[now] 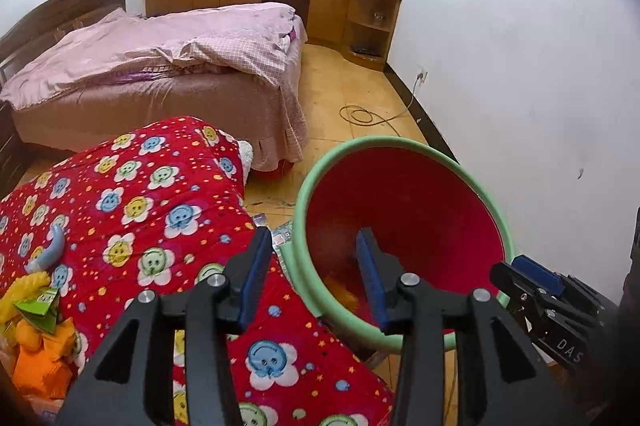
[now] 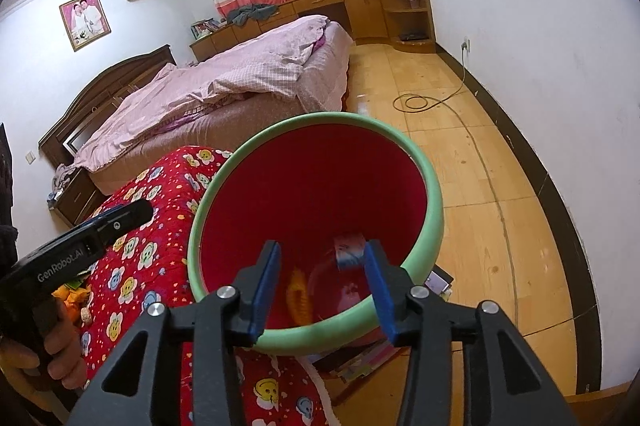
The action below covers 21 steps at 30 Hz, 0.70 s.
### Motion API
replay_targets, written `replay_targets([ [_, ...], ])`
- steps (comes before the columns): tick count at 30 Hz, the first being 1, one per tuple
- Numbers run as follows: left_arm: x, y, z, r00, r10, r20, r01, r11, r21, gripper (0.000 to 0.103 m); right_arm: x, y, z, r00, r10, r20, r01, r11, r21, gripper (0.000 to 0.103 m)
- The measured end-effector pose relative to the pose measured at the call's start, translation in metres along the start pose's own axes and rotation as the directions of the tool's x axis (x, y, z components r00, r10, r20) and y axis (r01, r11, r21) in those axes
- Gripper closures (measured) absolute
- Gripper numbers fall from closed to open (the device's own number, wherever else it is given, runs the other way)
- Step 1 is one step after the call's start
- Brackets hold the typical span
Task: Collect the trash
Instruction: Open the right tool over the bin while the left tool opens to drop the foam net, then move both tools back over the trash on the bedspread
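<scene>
A red bucket with a green rim [image 1: 316, 186] stands on the floor beside the red flowered quilt [image 1: 152, 194]. My left gripper [image 1: 312, 246] is open and empty, straddling the bucket's left rim. My right gripper [image 2: 324, 258] is open above the same bucket [image 2: 432, 194]. A blue-and-white wrapper [image 2: 349, 251] sits between its fingertips inside the bucket, apart from both pads. An orange-yellow scrap [image 2: 299, 291] lies on the bucket's bottom. A green wrapper [image 1: 40, 308] and orange and yellow bits [image 1: 38, 354] lie on the quilt at far left.
A bed with pink covers [image 1: 160, 54] fills the back left. A cable [image 1: 362, 116] coils on the wooden floor near the white wall. Papers [image 2: 368, 358] lie on the floor under the bucket. My right gripper's body [image 1: 548, 302] shows beside the bucket.
</scene>
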<state>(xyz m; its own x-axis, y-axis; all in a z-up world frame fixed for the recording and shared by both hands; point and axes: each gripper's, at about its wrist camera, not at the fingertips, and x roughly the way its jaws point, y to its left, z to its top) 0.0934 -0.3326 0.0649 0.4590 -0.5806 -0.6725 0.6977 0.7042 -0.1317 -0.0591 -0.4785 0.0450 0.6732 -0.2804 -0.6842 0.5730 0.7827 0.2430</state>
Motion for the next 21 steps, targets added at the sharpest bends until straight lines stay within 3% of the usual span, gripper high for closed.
replay_targets([
  [21, -0.076, 0.057, -0.027, 0.994, 0.112, -0.015, -0.113, 0.986, -0.123, 0.059, -0.024, 0.047, -0.019, 0.996, 0.077, -0.036, -0.079, 0.995, -0.063, 0.043],
])
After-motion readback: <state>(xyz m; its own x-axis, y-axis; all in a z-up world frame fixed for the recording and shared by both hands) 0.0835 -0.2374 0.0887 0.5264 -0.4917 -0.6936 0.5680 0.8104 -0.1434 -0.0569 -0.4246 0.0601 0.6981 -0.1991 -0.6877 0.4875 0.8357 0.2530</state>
